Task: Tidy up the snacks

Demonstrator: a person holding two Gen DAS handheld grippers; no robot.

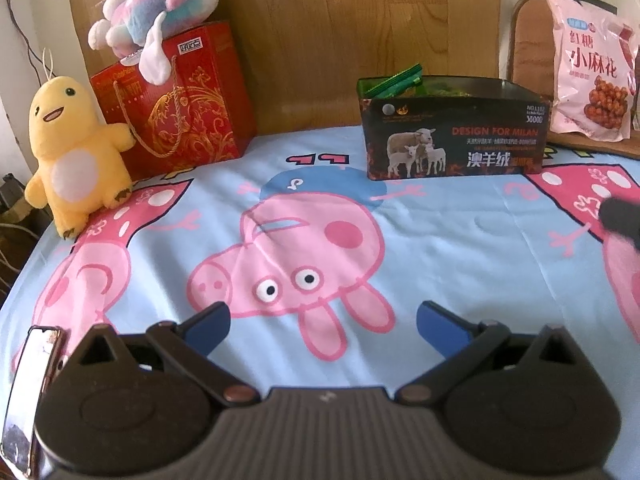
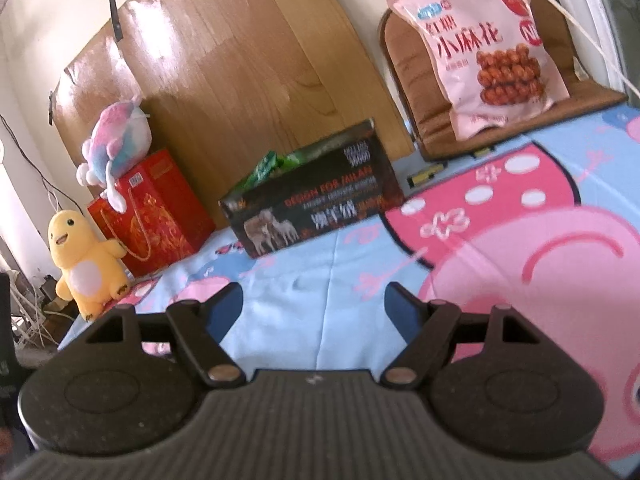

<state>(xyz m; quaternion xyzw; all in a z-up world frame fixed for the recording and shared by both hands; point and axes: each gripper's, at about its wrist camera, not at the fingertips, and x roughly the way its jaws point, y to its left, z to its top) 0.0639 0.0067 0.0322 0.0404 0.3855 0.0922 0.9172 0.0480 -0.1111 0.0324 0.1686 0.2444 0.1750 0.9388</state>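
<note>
the left gripper (image 1: 322,322) hangs over the pig-print sheet (image 1: 440,240) with its blue fingers spread wide and nothing between them. the right gripper (image 2: 314,304) is likewise wide and empty, tilted over the same sheet. the dark sheep-print box (image 1: 456,140) stands at one o'clock from the left gripper, green snack packets (image 1: 396,80) poking from its open top. a pink snack bag (image 1: 592,64) leans on a brown cushion (image 1: 528,40) at two o'clock. a red gift bag (image 1: 180,108) carrying a pink plush (image 1: 160,4) and a yellow plush (image 1: 76,152) sit at ten o'clock.
</note>
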